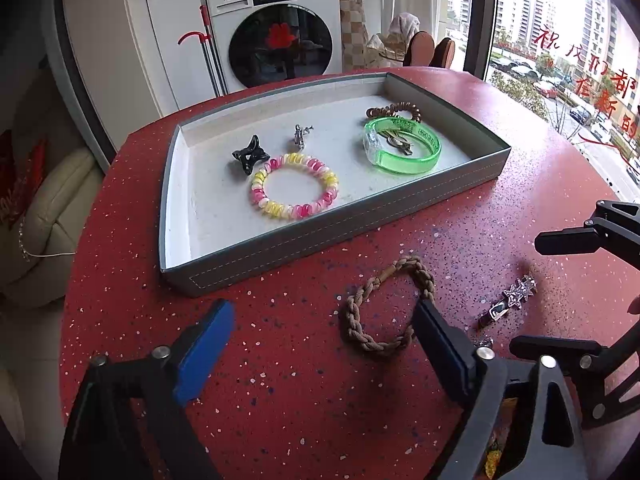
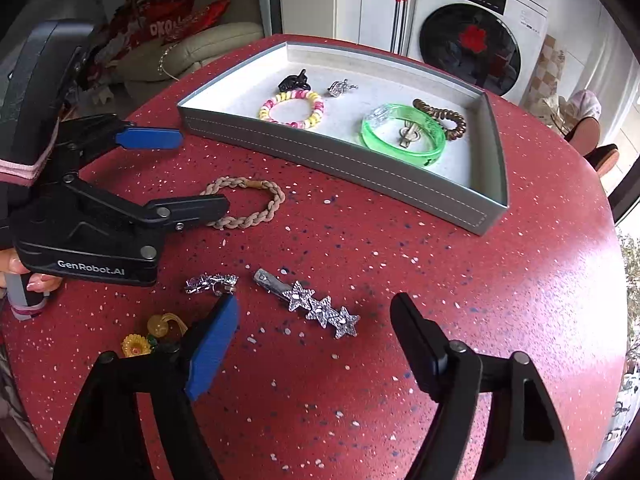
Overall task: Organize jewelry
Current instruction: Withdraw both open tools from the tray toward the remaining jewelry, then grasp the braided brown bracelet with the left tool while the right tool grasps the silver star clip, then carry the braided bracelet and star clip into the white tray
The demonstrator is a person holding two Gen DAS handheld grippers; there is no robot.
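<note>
star clip [image 2: 310, 304] flat, axis diagonal on table [image 2: 480, 300]

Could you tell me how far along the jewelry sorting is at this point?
Roughly half done. Done: the grey tray holds the pink-yellow coil bracelet, green bangle, brown coil and clips. In hand: nothing; both jaws open. Left: braided bracelet, star clip, silver piece, yellow charm.

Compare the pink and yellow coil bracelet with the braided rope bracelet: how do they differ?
The coil bracelet lies inside the grey tray; the braided rope bracelet lies outside it on the red table. The coil bracelet is glossy and translucent, pink and yellow; the braided rope bracelet is matte and plain beige. Both lie flat as closed rings.
</note>
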